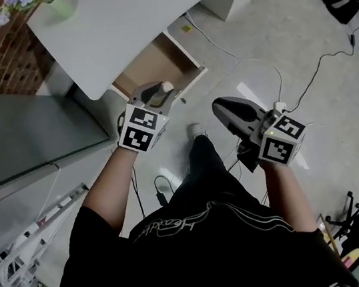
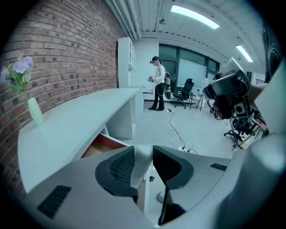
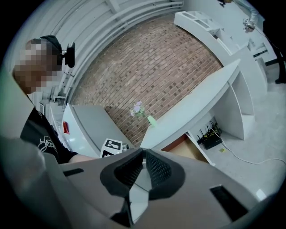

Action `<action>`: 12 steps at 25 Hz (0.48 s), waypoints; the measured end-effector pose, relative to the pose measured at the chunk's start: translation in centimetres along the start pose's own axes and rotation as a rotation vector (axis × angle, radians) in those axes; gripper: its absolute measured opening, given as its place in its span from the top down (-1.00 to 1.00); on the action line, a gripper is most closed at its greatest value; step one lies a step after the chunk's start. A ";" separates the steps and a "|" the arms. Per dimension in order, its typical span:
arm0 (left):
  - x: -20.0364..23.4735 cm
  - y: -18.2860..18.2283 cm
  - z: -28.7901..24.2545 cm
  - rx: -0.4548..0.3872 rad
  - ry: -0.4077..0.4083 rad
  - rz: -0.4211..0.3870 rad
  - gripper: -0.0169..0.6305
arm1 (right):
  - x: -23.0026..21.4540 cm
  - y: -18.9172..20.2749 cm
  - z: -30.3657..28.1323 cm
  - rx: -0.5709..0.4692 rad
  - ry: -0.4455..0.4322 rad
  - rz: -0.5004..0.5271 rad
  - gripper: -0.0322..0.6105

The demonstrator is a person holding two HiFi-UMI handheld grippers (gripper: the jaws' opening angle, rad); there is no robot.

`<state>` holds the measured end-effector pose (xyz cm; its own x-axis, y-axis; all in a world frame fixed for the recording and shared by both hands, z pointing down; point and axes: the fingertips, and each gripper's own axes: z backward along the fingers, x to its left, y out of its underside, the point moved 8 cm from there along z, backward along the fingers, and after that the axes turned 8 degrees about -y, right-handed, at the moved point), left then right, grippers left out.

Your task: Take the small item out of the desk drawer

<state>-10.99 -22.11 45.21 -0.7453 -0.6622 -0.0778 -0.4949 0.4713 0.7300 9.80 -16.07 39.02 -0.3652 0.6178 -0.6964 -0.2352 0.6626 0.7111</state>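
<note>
The desk drawer [image 1: 153,64] stands pulled out under the white desk [image 1: 133,18], its wooden inside bare where it shows. My left gripper [image 1: 162,95] is raised in front of the drawer and shut on a small white item [image 1: 167,86]. In the left gripper view that white item [image 2: 142,162] sits pinched between the two dark pads [image 2: 119,166], with the drawer [image 2: 99,146] below and behind. My right gripper [image 1: 220,107] hovers to the right over the floor. In the right gripper view its jaws [image 3: 143,154] are shut with nothing between them.
A green vase with purple flowers [image 1: 57,4] stands on the desk's far left. A grey cabinet [image 1: 22,130] sits left of the drawer. Cables [image 1: 247,61] trail over the floor. A person [image 2: 157,89] and office chairs [image 2: 184,94] are far off in the room.
</note>
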 end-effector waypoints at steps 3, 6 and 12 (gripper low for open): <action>-1.6 -0.9 5.2 -0.039 0.018 0.047 0.50 | 3.6 -0.6 0.2 0.018 0.003 0.046 0.72; -2.8 -1.8 10.7 -0.098 0.039 0.101 0.50 | 7.2 -1.6 0.2 0.016 0.007 0.091 0.72; -4.3 -3.3 19.9 -0.235 0.092 0.249 0.50 | 13.3 -2.3 0.5 0.002 -0.001 0.161 0.72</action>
<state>-15.04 -9.23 29.65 -0.7817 -0.5984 0.1758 -0.1791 0.4853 0.8558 5.95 -9.16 28.08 -0.3971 0.7163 -0.5738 -0.1718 0.5562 0.8131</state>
